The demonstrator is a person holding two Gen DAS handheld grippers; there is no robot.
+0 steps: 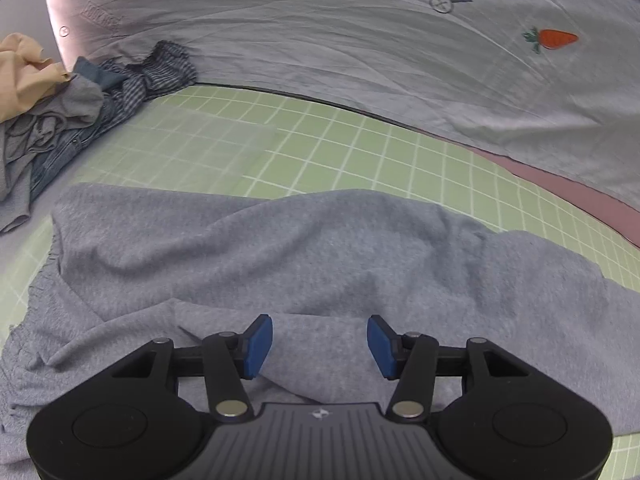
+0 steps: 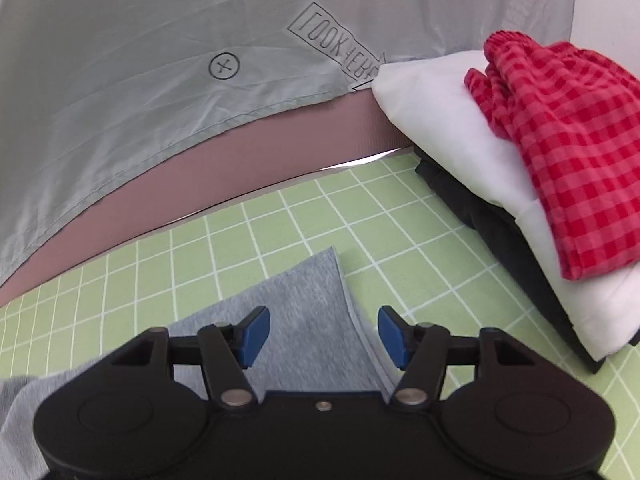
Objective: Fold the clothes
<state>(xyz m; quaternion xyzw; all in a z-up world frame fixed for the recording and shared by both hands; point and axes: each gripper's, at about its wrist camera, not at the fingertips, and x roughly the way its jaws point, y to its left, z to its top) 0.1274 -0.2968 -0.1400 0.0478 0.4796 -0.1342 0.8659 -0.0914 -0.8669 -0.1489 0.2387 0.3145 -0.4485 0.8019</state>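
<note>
Green gridded mat (image 1: 360,148) covers the desk; a grey printed sheet (image 1: 320,40) hangs behind. Grey garment (image 1: 320,248) lies rumpled at lower centre. Left claw (image 1: 320,346) and right claw (image 2: 324,336) both stand apart, empty. Folded stack (image 2: 520,160) sits at right.
</note>
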